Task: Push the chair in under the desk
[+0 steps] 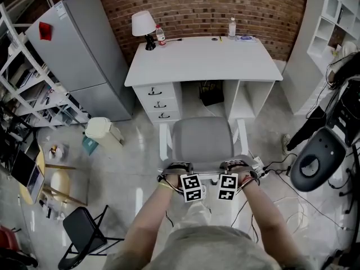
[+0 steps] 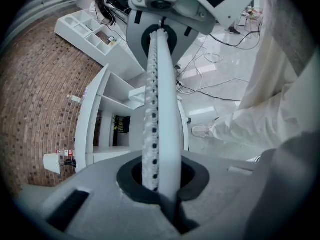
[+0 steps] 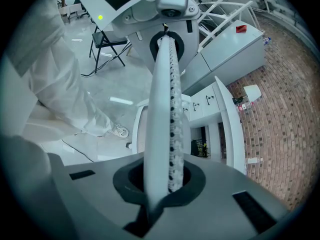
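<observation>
brick room, chair (image 1: 202,139) short of desk (image 1: 202,61)
your left gripper (image 1: 178,167) and right gripper (image 1: 237,164) clenched empty; looks stiff, light: push from the back

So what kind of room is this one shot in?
Probably a home-office mock-up in a lab: white desk with lamp against brick wall, fridge beside it, loose cables lying around.

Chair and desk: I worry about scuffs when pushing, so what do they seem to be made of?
Chair: the grey seat looks like matte fabric upholstery, soft and without glare; the white frame is probably painted wood, unsure. Desk: probably painted wood or laminate, smooth satin white, with flat panels and even colour.
</observation>
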